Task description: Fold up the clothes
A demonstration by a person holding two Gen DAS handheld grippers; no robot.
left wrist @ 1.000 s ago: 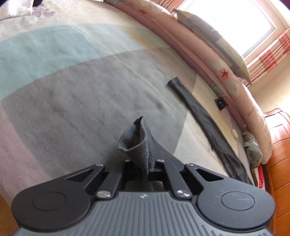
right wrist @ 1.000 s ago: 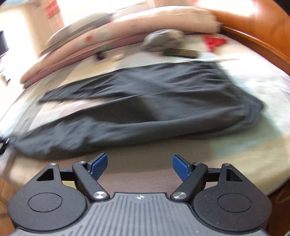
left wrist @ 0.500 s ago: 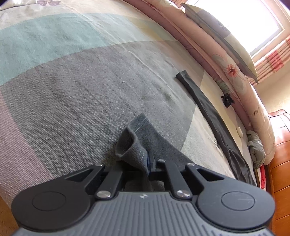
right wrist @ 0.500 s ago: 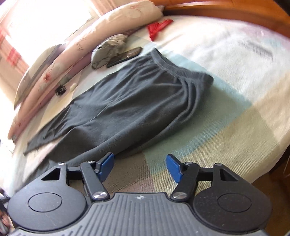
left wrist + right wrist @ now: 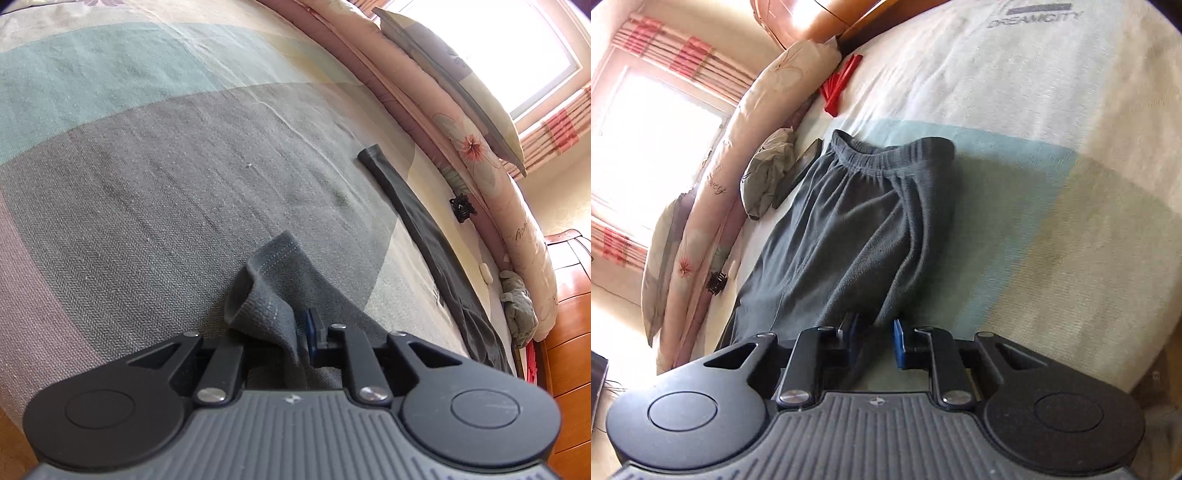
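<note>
The right gripper (image 5: 873,341) has swung down to the dark pants (image 5: 849,221), its jaws part-open around the edge. The left gripper (image 5: 301,338) still pinches a pant leg end (image 5: 269,291), so folding can start.

— What has changed for us on the right since a second ago?

— Our right gripper (image 5: 873,341) has swung round and come down near the bed's front edge. Its fingers stood wide apart; now they have narrowed around a fold of the dark trousers (image 5: 849,236), though a gap still shows between the blue pads (image 5: 897,343).

— And on the left?

— Our left gripper (image 5: 303,332) has sunk closer to the bedspread (image 5: 147,184). The trouser cuff (image 5: 269,291) it pinches stood upright before; now it droops flatter toward the cover.
</note>
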